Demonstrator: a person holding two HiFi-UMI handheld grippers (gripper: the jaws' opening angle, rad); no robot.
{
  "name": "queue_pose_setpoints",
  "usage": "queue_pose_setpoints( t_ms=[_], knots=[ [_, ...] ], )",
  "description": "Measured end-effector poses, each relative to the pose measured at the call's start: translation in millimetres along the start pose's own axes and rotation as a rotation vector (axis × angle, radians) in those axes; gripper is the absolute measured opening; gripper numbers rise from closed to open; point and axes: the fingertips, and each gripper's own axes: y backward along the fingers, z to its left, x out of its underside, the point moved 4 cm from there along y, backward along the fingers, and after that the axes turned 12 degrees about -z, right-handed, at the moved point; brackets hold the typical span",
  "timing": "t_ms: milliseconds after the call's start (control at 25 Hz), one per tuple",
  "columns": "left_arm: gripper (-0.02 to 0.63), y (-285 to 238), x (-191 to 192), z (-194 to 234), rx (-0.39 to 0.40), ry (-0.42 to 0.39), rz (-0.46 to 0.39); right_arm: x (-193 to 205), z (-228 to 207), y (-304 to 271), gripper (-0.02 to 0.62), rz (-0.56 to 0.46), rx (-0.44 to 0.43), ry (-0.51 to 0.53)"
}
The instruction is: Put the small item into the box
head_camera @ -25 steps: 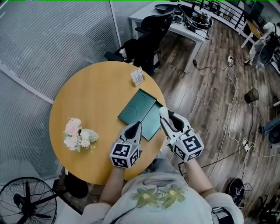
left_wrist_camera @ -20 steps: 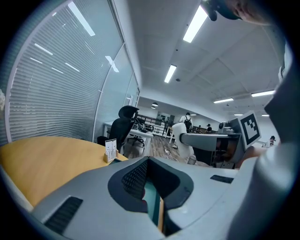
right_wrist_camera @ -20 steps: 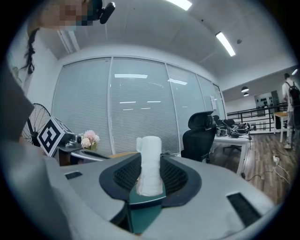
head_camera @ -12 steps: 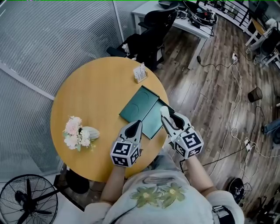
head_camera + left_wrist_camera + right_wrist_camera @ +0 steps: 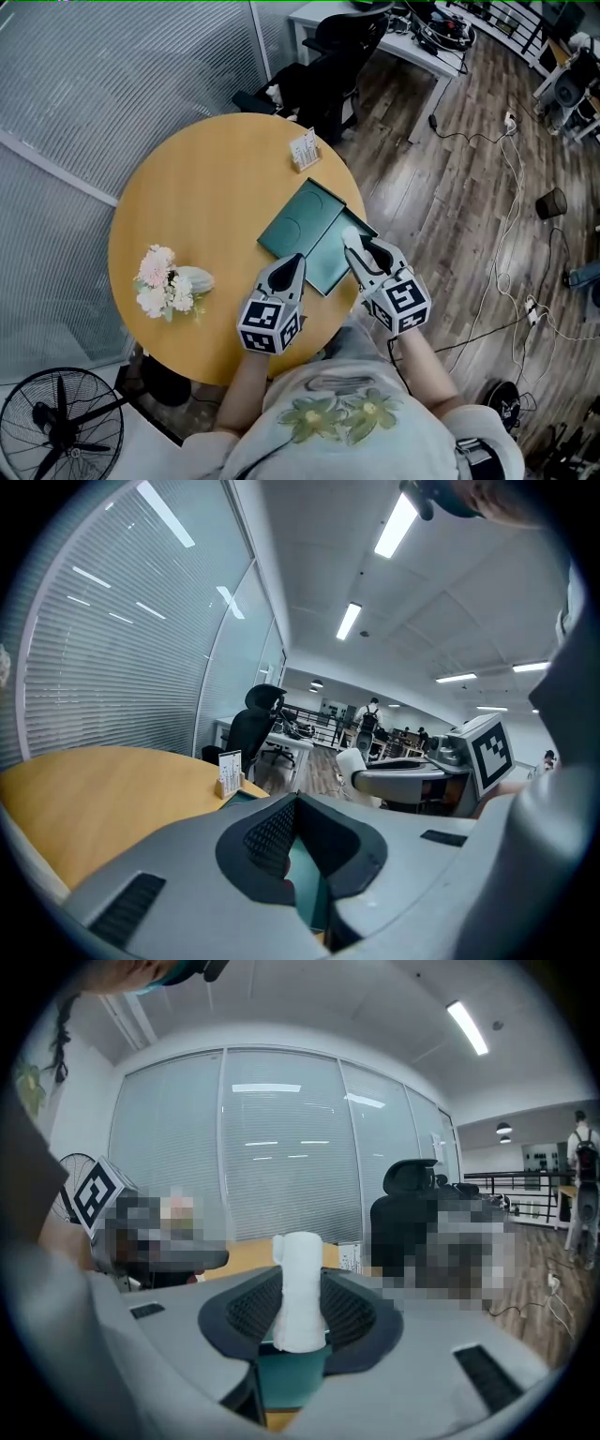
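Observation:
A teal box (image 5: 302, 223) lies open in two flat halves near the table's right edge. My right gripper (image 5: 354, 248) hangs over the nearer half, shut on a small white roll (image 5: 351, 241). In the right gripper view the roll (image 5: 302, 1288) stands upright between the pads of the right gripper (image 5: 302, 1309), with teal box (image 5: 291, 1377) below it. My left gripper (image 5: 294, 265) rests beside the box's near left edge, its jaws shut with nothing in them. In the left gripper view the left gripper (image 5: 295, 803) has its tips together, with the teal box (image 5: 305, 874) under them.
A bunch of pale flowers (image 5: 169, 284) lies at the left of the round wooden table (image 5: 206, 197). A small card holder (image 5: 304, 150) stands at the far edge. A black chair (image 5: 319, 70) is beyond the table, a fan (image 5: 56, 427) on the floor at lower left.
My right gripper has sunk a little toward the box with the white roll still in it. The left gripper has stayed where it was.

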Motion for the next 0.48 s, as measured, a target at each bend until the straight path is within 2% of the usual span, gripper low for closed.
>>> queue_pose_setpoints(
  t_ms=[480],
  knots=[
    [0.0,-3.6,2.1,0.5,-0.012,0.002,0.006,21.6,-3.1,-11.8,0.133,0.061,-0.032,0.006]
  ],
)
